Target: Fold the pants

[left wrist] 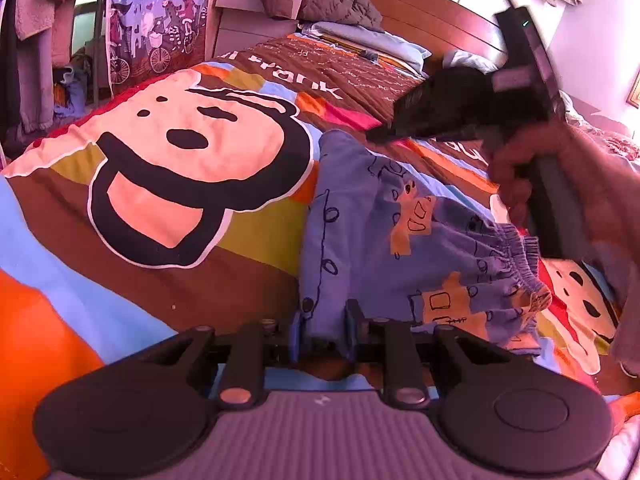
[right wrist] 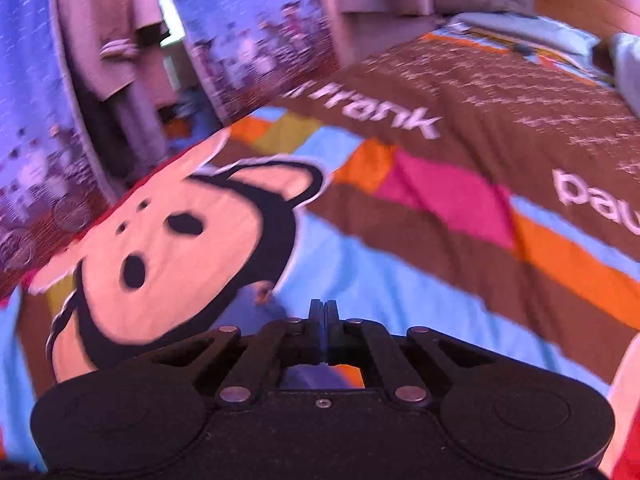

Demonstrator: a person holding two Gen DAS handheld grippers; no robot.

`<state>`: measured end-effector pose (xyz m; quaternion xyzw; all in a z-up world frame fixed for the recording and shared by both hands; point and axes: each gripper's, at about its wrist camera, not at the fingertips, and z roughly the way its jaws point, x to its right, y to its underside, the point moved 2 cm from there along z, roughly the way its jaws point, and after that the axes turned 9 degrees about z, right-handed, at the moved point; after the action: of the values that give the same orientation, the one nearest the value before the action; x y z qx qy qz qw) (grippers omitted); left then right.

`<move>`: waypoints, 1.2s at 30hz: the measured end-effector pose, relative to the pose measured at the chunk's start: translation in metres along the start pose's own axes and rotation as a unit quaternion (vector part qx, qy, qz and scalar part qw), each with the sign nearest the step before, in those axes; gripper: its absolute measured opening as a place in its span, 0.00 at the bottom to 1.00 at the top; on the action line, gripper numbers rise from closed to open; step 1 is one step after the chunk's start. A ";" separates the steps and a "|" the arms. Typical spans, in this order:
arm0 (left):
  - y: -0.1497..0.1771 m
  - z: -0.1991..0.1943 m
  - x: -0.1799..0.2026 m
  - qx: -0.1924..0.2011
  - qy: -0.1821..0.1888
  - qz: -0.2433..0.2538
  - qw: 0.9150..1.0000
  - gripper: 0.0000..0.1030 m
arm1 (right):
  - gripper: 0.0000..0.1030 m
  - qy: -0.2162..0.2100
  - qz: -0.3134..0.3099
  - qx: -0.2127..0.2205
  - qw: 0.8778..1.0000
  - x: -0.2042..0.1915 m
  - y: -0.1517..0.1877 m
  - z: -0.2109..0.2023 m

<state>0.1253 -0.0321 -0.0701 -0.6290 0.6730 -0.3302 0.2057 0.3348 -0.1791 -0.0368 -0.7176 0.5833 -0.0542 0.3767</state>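
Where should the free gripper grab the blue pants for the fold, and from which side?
Probably the elastic waistband, approached from the right of the left wrist view. The blue pants lie flat on the bedspread; the gathered band stands proud, giving the fingers an edge. The left gripper already pinches the near hem; the right gripper is shut and must open first.

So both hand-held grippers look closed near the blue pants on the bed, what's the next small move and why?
Probably lift both a little and carry the near edge away, towards the far edge. The left hand-held gripper pinches the near edge of the blue pants, still spread on the bedspread. The right hand-held gripper is shut; whether it holds cloth isn't clear.
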 end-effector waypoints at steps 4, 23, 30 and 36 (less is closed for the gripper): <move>0.000 0.002 -0.006 -0.005 0.011 -0.021 1.000 0.28 | 0.26 -0.084 -0.048 -0.040 0.995 -0.031 0.007 -0.016; 0.002 0.006 -0.013 -0.010 0.041 -0.048 0.998 0.43 | 0.90 -0.014 -0.026 0.019 0.999 0.013 0.087 -0.094; 0.002 0.006 -0.013 -0.007 0.062 -0.046 0.997 0.59 | 0.99 0.101 -0.027 0.004 0.994 0.053 0.173 -0.121; 0.008 -0.003 -0.004 -0.006 0.074 -0.006 0.997 0.88 | 0.99 0.049 0.104 0.027 0.993 0.084 0.182 -0.138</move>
<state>0.1180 -0.0273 -0.0739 -0.6080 0.6847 -0.3729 0.1498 0.1445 -0.3250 -0.0793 -0.6395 0.6706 -0.0654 0.3702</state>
